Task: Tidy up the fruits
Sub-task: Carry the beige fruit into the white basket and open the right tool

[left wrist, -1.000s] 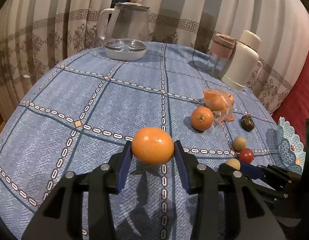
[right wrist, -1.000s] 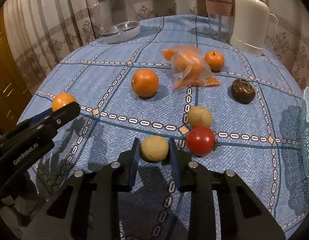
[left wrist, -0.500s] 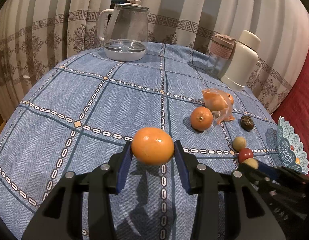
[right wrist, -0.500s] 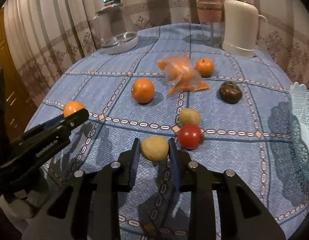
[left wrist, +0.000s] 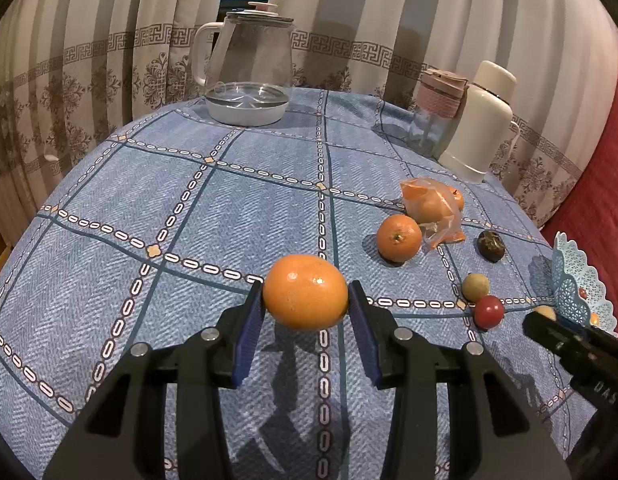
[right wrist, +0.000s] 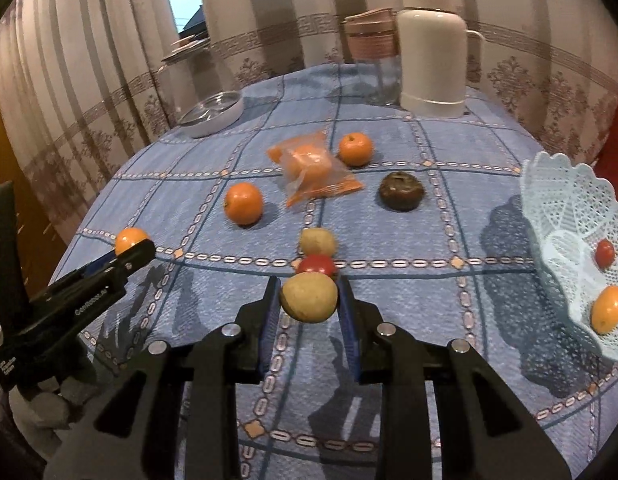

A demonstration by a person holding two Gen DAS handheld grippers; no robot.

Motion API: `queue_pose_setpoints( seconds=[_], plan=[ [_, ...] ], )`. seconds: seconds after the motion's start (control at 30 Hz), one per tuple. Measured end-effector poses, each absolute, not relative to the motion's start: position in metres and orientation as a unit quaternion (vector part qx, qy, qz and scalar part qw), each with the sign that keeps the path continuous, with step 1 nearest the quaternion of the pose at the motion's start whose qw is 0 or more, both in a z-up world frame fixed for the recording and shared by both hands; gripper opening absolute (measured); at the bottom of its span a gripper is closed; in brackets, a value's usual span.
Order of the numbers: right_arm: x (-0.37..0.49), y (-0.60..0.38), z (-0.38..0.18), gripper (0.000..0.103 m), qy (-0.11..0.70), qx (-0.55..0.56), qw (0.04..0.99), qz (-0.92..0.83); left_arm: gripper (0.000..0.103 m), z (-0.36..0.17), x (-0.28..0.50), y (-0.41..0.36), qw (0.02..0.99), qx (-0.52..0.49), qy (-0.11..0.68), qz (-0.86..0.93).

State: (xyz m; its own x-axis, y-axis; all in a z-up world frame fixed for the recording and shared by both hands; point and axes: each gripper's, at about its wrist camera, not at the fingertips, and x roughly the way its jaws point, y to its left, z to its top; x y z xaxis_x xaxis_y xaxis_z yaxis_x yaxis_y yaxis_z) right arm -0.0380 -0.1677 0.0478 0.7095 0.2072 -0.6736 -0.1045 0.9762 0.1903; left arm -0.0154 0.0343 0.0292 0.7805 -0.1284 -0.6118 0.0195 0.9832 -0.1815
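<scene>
Here, two hand-held grippers each carry one fruit above a round table (left wrist: 237,208) under a blue checked cloth.

Hidden or unclear: the glass kettle (right wrist: 189,52) is blurred in the right wrist view; the bag of oranges (right wrist: 313,166) shows only orange shapes through plastic; the dark round fruit (right wrist: 402,191) cannot be identified; the red fruit (right wrist: 316,265) is partly behind the held one.
Left gripper (left wrist: 305,300): jaws set moderately apart, pads pressing both sides of an orange (left wrist: 305,291), near the table's left edge.
Right gripper (right wrist: 309,298): jaws narrow, clamped on a yellowish round fruit (right wrist: 308,297), lifted off the cloth.
Basket (right wrist: 565,216): pale blue lattice at the table's right edge, holding a red and an orange fruit.
Far edge: cream thermos (right wrist: 433,40) beside a pink-lidded cup (right wrist: 369,44).
</scene>
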Motion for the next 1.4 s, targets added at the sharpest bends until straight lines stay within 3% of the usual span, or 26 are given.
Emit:
queue_pose_setpoints(
  seconds=[0.7, 1.27, 1.4],
  plan=[
    [-0.073, -0.286, 0.070, 0.029, 0.320, 0.138, 0.936, -0.058, 0.043, 0.031, -0.018, 0.034, 0.942, -0.080, 0.324, -0.035],
    [-0.085, -0.335, 0.051, 0.029, 0.328, 0.167, 0.923, -0.113, 0.043, 0.039, -0.022, 0.025, 0.943, -0.064, 0.325, -0.036],
    [-0.087, -0.342, 0.046, 0.036, 0.334, 0.181, 0.918, -0.116, 0.043, 0.046, -0.025, 0.019, 0.945, -0.059, 0.320, -0.042]
  ],
)
